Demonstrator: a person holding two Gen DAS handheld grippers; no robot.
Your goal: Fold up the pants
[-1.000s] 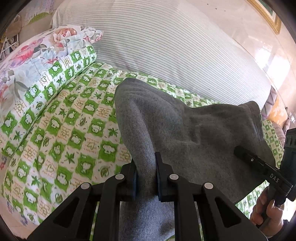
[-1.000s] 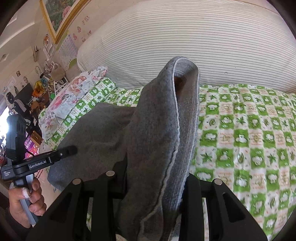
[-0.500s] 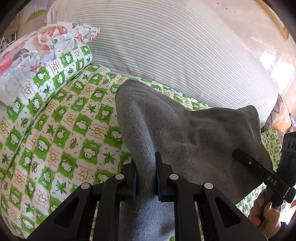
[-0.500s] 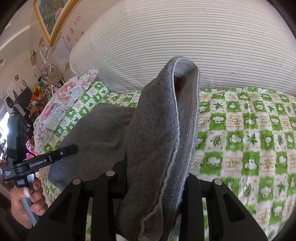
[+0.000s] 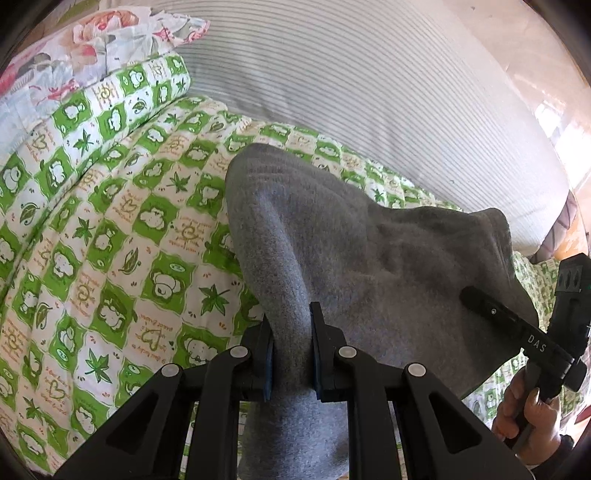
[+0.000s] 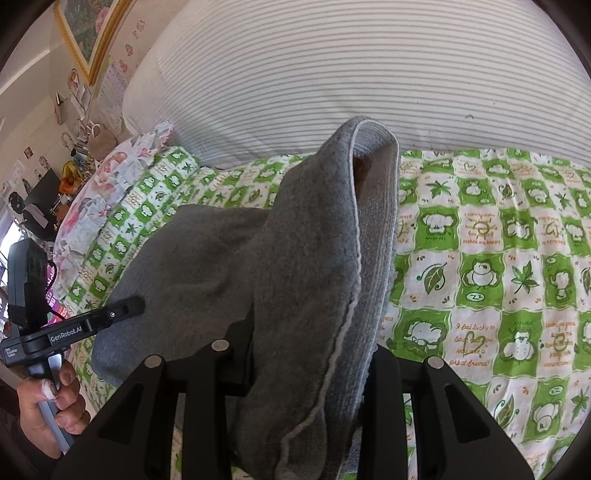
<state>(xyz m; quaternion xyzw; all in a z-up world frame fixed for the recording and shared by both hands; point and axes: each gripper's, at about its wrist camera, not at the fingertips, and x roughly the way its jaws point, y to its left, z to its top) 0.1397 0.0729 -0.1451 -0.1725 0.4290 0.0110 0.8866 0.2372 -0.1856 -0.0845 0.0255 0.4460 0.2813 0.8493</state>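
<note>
The grey fleece pants [image 5: 351,251] hang lifted above the green checked bedspread [image 5: 110,240], stretched between both grippers. My left gripper [image 5: 291,354] is shut on one bunched edge of the pants. My right gripper [image 6: 310,362] is shut on the other edge, where a thick fold with a ribbed hem [image 6: 373,155] stands up in front of the camera. The pants [image 6: 207,266] sag between the two. The right gripper's fingertips are hidden by the cloth.
A large striped white bolster [image 5: 369,96] lies along the back of the bed. A floral pillow [image 5: 74,48] sits at the far left. A cluttered room with a framed picture [image 6: 92,29] shows at the left of the right wrist view.
Both grippers have moved forward and lower over the bed with the pants held; the bedspread and bolster look closer. The grip on the pants is unchanged.
</note>
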